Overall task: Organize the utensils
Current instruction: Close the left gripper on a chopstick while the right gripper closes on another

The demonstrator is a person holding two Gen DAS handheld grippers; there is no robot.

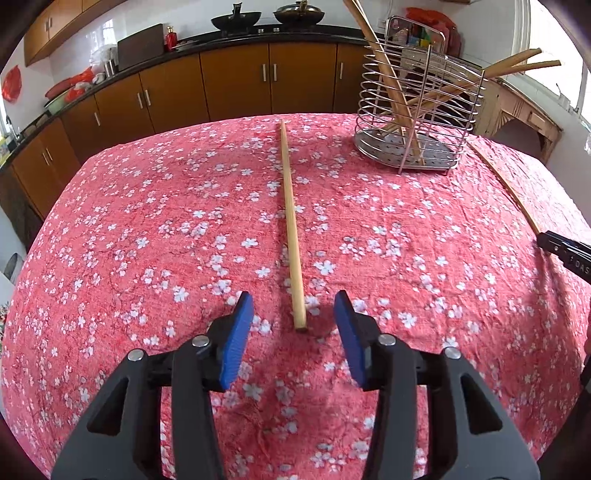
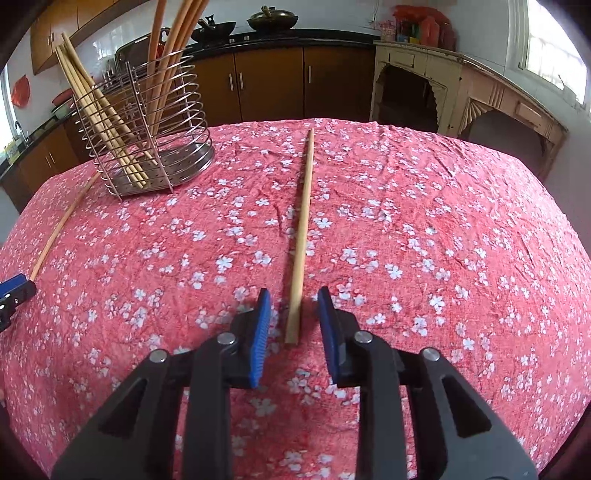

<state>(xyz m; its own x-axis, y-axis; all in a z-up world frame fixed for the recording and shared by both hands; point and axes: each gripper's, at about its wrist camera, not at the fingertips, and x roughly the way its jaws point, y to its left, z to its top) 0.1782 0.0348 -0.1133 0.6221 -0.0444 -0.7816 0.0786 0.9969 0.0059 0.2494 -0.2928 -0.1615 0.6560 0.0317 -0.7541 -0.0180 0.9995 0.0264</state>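
Wooden chopsticks (image 1: 291, 229) (image 2: 301, 236) lie between each downward-tilted tool's parted pads, left tool (image 1: 293, 306) and right tool (image 2: 293, 302) both released.

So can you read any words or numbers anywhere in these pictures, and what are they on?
"DAS": white letters on the black body of the right gripper at the edge of the left wrist view; the rest is cut off.
Packets on the far counter: printing too small and blurred to read.
Nothing readable on the tablecloth, the wire utensil holder or the chopsticks.
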